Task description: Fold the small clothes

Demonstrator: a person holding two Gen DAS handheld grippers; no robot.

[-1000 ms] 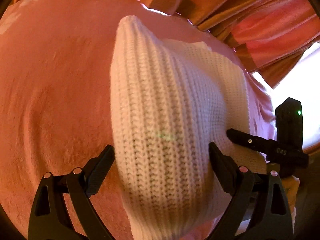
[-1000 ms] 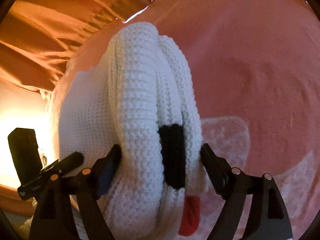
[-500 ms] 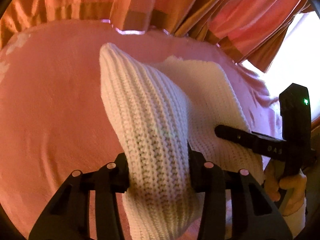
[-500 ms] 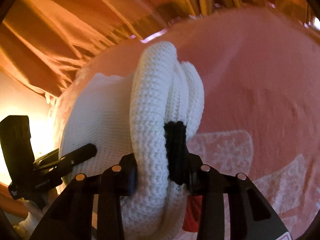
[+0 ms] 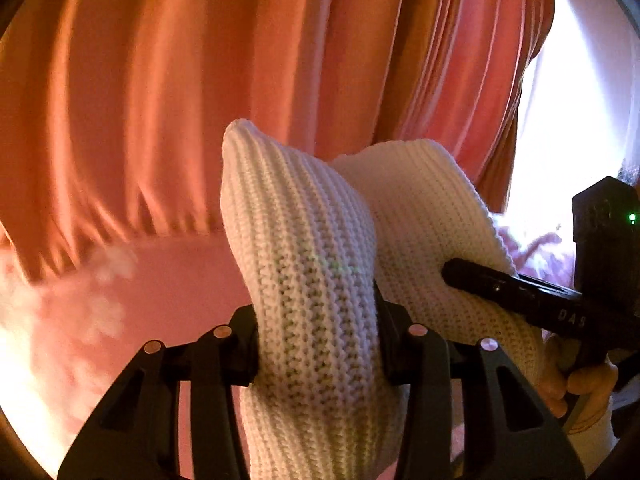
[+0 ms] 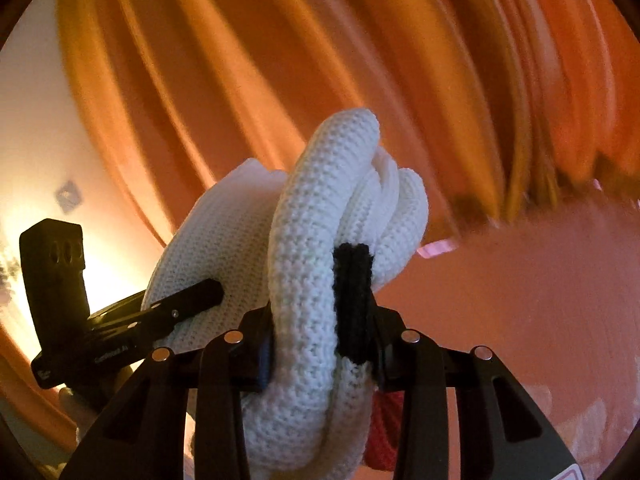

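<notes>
My left gripper [image 5: 316, 344] squeezes one corner of the white knit garment [image 5: 304, 280], lifted in front of the orange curtain [image 5: 160, 80]. From this side I see plain white knit and the pink bed cover [image 5: 160, 280] below. My right gripper [image 6: 322, 346] pinches a bunched, rolled edge of it. Only this side shows a black patch [image 6: 352, 300] and a bit of red [image 6: 386, 436] below my fingers [image 6: 262, 354].
</notes>
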